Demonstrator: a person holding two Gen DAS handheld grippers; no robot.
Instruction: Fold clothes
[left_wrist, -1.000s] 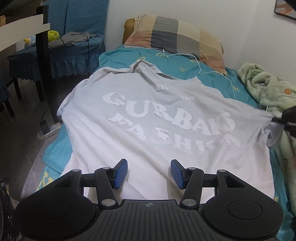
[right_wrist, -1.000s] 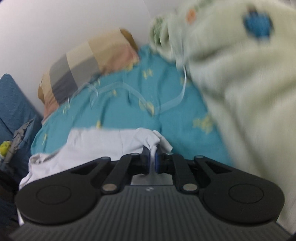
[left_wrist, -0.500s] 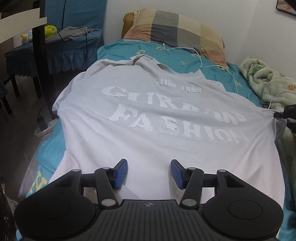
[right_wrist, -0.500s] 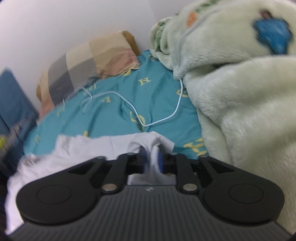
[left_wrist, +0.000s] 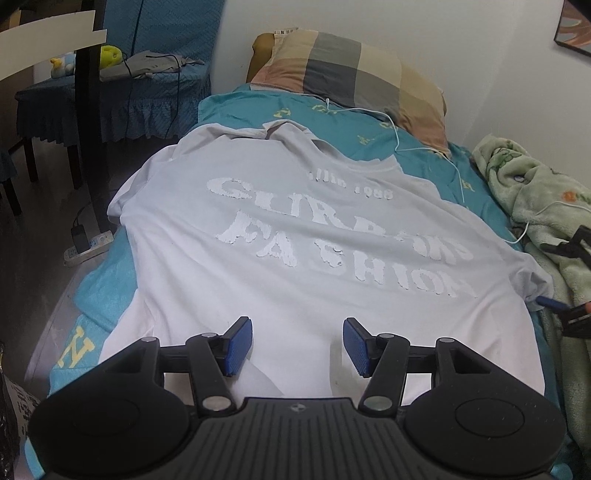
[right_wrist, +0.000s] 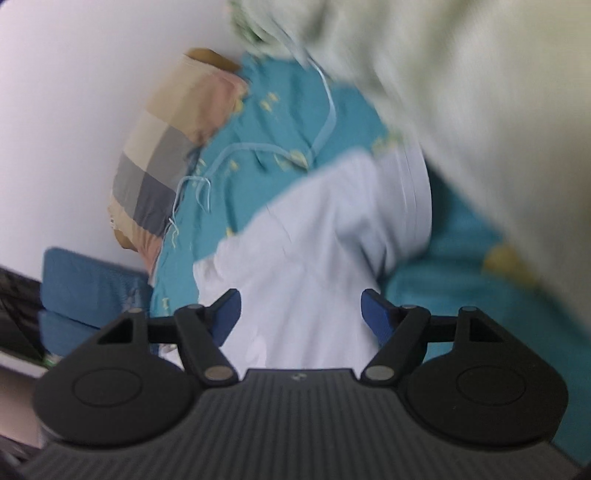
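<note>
A pale grey T-shirt (left_wrist: 295, 258) with white cracked lettering lies spread flat on the teal bed sheet (left_wrist: 369, 129), neck toward the pillow. My left gripper (left_wrist: 297, 345) is open and empty just above the shirt's hem. My right gripper (right_wrist: 301, 314) is open over the shirt's right sleeve (right_wrist: 332, 229), which lies loose on the sheet; the gripper also shows at the right edge of the left wrist view (left_wrist: 565, 314). The right wrist view is motion-blurred.
A checked pillow (left_wrist: 354, 81) lies at the head of the bed with a white cable (left_wrist: 424, 147) trailing from it. A pale green fleece blanket (left_wrist: 535, 192) is heaped along the right side. A blue-covered chair (left_wrist: 129, 92) and a power strip (left_wrist: 86, 245) are left of the bed.
My right gripper has opened and let go of the sleeve, which now lies on the sheet. The shirt has settled flatter. My left gripper stays open at the hem.
</note>
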